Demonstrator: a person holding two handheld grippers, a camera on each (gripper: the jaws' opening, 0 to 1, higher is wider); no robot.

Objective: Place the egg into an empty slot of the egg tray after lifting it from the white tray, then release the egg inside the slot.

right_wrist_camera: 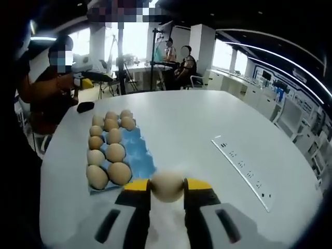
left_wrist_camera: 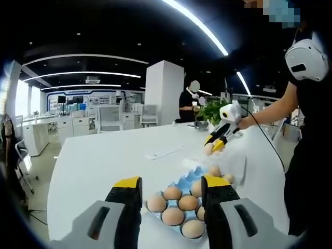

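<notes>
Setting: an open-plan office or laboratory floor with a demonstration area.

Indicators:
- Dark ceiling fitted with long linear light strips point(left_wrist_camera: 199, 26), some curved.
- A large white table point(left_wrist_camera: 104, 161) occupies the near field; a recessed strip of power sockets point(right_wrist_camera: 243, 172) is set into its surface.
- White square column point(left_wrist_camera: 164, 92) at the far centre of the room.
- Rows of white desks point(left_wrist_camera: 49, 129) and office chairs point(left_wrist_camera: 110, 118) at far left, backed by wall displays point(left_wrist_camera: 96, 100).
- A potted green plant point(left_wrist_camera: 211, 111) stands at the far end of the table.
- Several people point(right_wrist_camera: 179, 62) sit or stand around equipment stands near bright windows point(right_wrist_camera: 137, 41).
</notes>
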